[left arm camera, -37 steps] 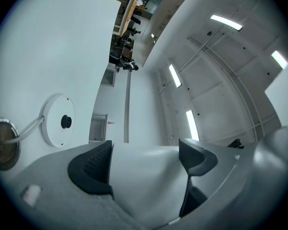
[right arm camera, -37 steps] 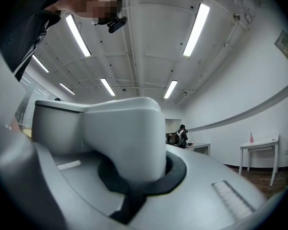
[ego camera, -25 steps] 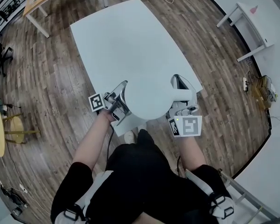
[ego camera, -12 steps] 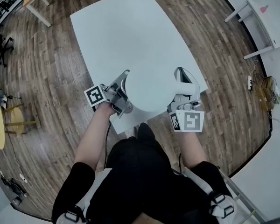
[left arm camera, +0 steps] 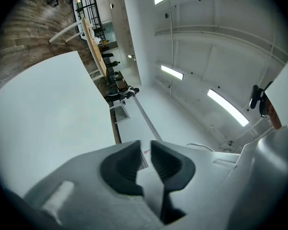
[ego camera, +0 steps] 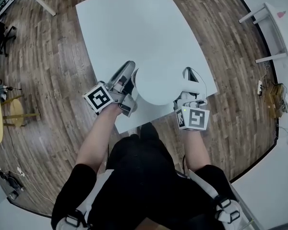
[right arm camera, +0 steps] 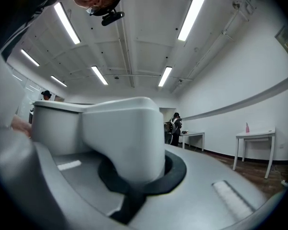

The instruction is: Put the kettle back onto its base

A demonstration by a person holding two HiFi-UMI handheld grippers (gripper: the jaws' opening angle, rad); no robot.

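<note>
- Kettle (ego camera: 156, 83) – white, round from above – is over the near part of the counter (ego camera: 134, 23).
- Right tongs (ego camera: 188, 85) are clamped on its handle (right arm camera: 122, 133).
- Left tongs (ego camera: 128, 75) are just beside the kettle's left side. They have just been closing – a thin gap remains between the tips, with nothing in it.

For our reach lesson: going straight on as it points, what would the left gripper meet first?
Likely nothing: the left gripper, whose jaws have just been closing with nothing between, points past the kettle along the table; depth unclear.
</note>
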